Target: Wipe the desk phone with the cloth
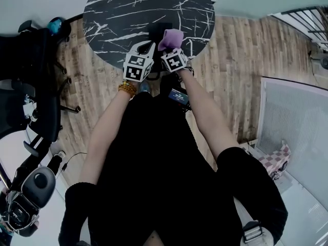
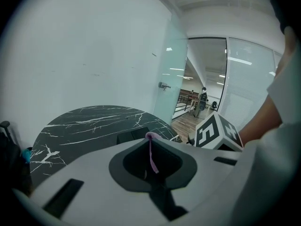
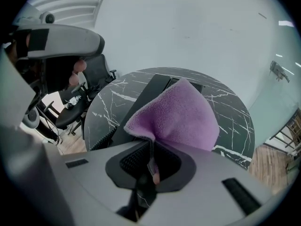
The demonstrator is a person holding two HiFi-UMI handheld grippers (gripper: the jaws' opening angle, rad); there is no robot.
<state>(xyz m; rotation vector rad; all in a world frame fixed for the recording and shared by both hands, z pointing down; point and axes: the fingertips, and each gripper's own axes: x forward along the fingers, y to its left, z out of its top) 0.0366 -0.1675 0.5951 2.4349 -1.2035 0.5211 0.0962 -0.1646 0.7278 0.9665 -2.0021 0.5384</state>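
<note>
On the round black marble table (image 1: 118,14) lies the dark desk phone (image 1: 160,28), also seen as a dark slab (image 3: 151,92) and a low block (image 2: 133,135). My right gripper (image 1: 173,49) hangs over the table's near edge, just before the phone, shut on a purple cloth (image 1: 171,37) that puffs out ahead of the jaws (image 3: 175,117). The left gripper (image 1: 149,47) sits close beside it on the left, its jaws shut with a thin purple strip (image 2: 152,150) pinched between them. The right gripper's marker cube (image 2: 217,132) shows to its right.
Black office chairs (image 1: 36,76) stand left of the table on the wood floor (image 1: 241,70). A white grille panel (image 1: 297,122) is at the right. A glass door (image 2: 171,74) lies beyond the table. The person's arms and dark clothing fill the lower middle.
</note>
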